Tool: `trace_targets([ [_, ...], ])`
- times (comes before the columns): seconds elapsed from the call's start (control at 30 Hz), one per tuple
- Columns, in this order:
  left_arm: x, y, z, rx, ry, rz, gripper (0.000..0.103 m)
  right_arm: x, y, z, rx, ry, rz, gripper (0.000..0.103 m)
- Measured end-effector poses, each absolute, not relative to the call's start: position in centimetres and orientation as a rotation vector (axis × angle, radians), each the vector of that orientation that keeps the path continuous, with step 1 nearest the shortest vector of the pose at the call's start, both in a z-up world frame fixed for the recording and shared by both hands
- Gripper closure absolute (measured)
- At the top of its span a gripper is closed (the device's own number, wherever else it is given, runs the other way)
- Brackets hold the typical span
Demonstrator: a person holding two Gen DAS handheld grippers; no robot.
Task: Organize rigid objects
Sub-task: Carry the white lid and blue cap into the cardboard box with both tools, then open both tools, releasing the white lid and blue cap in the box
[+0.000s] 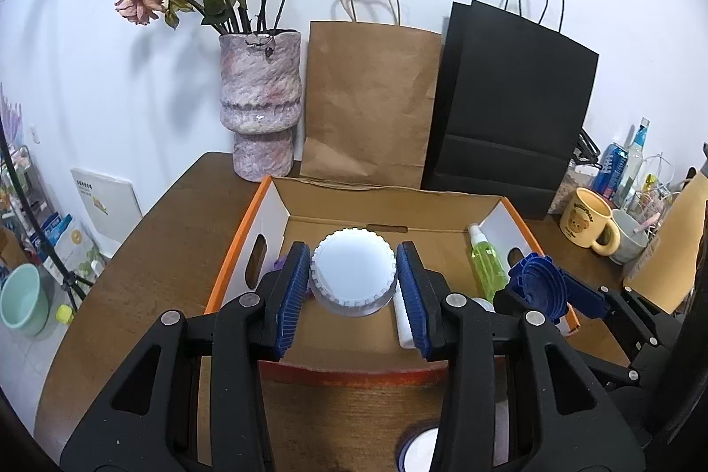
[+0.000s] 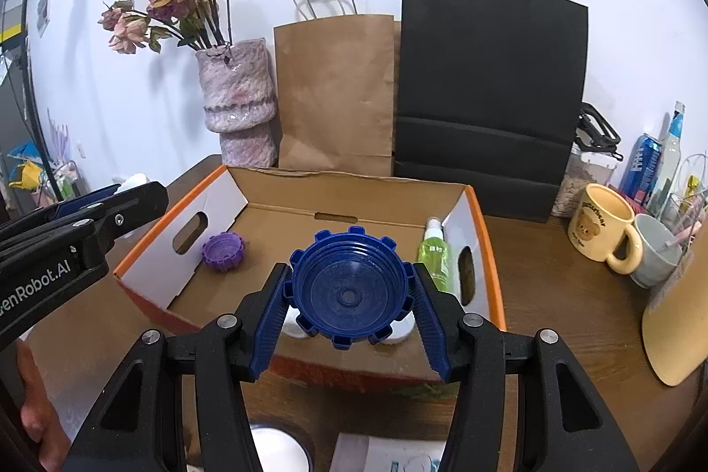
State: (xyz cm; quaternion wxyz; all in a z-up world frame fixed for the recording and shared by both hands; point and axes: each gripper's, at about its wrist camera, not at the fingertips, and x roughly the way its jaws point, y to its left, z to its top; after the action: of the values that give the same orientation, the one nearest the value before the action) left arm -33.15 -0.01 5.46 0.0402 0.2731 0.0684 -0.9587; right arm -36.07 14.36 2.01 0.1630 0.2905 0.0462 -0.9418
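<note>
My left gripper [image 1: 353,286] is clamped on the white lid [image 1: 353,272], both blue pads pressed against its ribbed rim, and I've got it held above the near half of the cardboard box [image 1: 389,202]. My right gripper [image 2: 349,297] is gripping the blue cap [image 2: 349,288] with its threaded hollow side facing my camera, over the near edge of the box; from the left wrist view I see that same blue cap [image 1: 537,286] off by the box's right wall.

Inside the box, the purple cap [image 2: 223,251] sits on the floor in the far left area, just beside the left wall with its hand slot. The green spray bottle [image 2: 434,255] lies along the right wall, nozzle toward the far right corner. Something white lies on the box floor under my right gripper, mostly hidden, so I can't tell what it is.

On the table [image 1: 168,251], behind the box's far edge: the vase of dried roses [image 1: 261,105], the brown paper bag [image 1: 369,105], the black paper bag [image 1: 513,113]. At the table's right edge stand a yellow bear mug [image 2: 602,224] and a grey cup [image 2: 657,251], touching each other.
</note>
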Motion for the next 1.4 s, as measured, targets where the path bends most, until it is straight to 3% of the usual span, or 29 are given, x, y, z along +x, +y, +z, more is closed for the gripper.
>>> trace_targets([
  [1.03,-39.2,-1.1,2.5,0.943,0.121,-2.868,0.065,-42.4,13.3,-0.8,0.985,0.250,-2.656,0.044],
  [1.07,-39.3,-1.1,2.4,0.950,0.118,-2.867,0.063,-42.5,13.3,-0.9,0.997,0.257,-2.664,0.039],
  [1.1,-39.3,-1.1,2.3,0.956,0.122,-2.866,0.053,-42.6,13.4,-0.9,1.003,0.259,-2.668,0.020],
  [1.13,-39.3,-1.2,2.3,0.954,0.129,-2.862,0.036,-42.6,13.5,-1.0,1.006,0.257,-2.669,0.012],
  [1.17,-39.2,-1.3,2.4,0.942,0.130,-2.857,0.029,-42.7,13.6,-1.0,1.007,0.255,-2.669,0.008],
  [1.27,-39.1,-1.6,2.6,0.920,0.136,-2.834,0.002,-42.7,13.8,-0.9,1.011,0.250,-2.676,0.008],
  [1.4,-39.0,-2.0,2.7,0.911,0.153,-2.813,0.000,-42.8,13.8,-1.0,1.015,0.257,-2.677,0.008],
])
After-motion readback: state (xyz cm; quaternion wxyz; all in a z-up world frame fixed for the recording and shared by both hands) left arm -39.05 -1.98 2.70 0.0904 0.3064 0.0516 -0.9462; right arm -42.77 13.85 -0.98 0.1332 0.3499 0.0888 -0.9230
